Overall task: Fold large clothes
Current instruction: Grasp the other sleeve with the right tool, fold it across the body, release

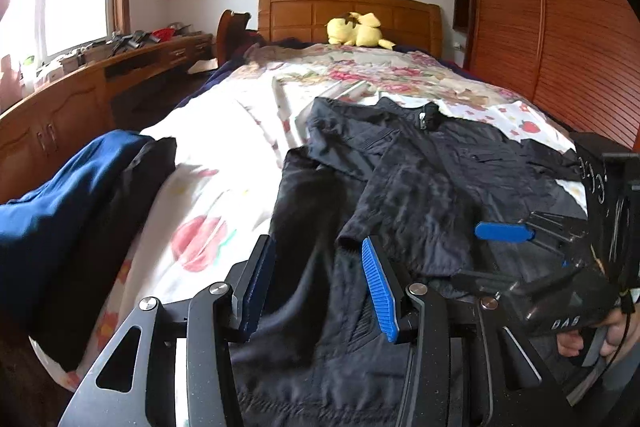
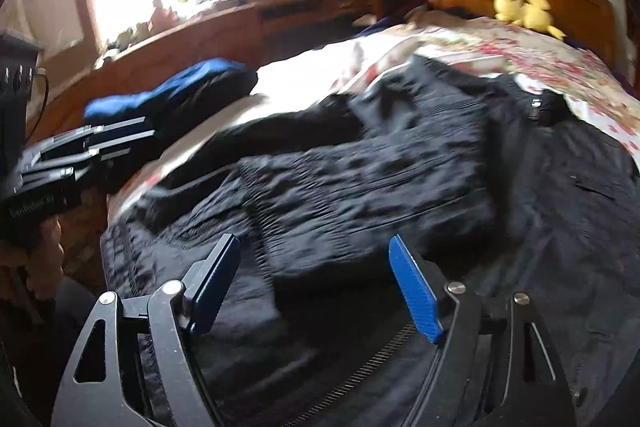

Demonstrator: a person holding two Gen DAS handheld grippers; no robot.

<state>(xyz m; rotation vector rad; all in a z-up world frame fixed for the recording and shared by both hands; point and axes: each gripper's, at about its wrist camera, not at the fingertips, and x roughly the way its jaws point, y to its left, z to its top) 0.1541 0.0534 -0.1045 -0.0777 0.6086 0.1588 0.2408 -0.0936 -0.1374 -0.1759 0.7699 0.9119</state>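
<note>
left wrist view: black jacket (image 1: 420, 167) spread on the floral bed (image 1: 224, 155), collar twd the headboard (image 1: 348, 15). left gripper (image 1: 320, 279) jaws wide, nothing held, over jacket's near edge. right gripper (image 1: 505, 231) also over jacket.

right wrist view: right gripper (image 2: 316, 283) wide apart, empty, above jacket (image 2: 380, 167); blue garment (image 2: 176, 87) w/ dark one left of jacket.

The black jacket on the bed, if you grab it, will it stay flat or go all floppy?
Probably floppy: the black jacket lies wrinkled, one sleeve already folded across its front, so it likely droops from wherever it's pinched. It looks thin, so probably light for its size. The cloth may be a little slippery. Both the left gripper and right gripper have open jaws, holding nothing.
</note>
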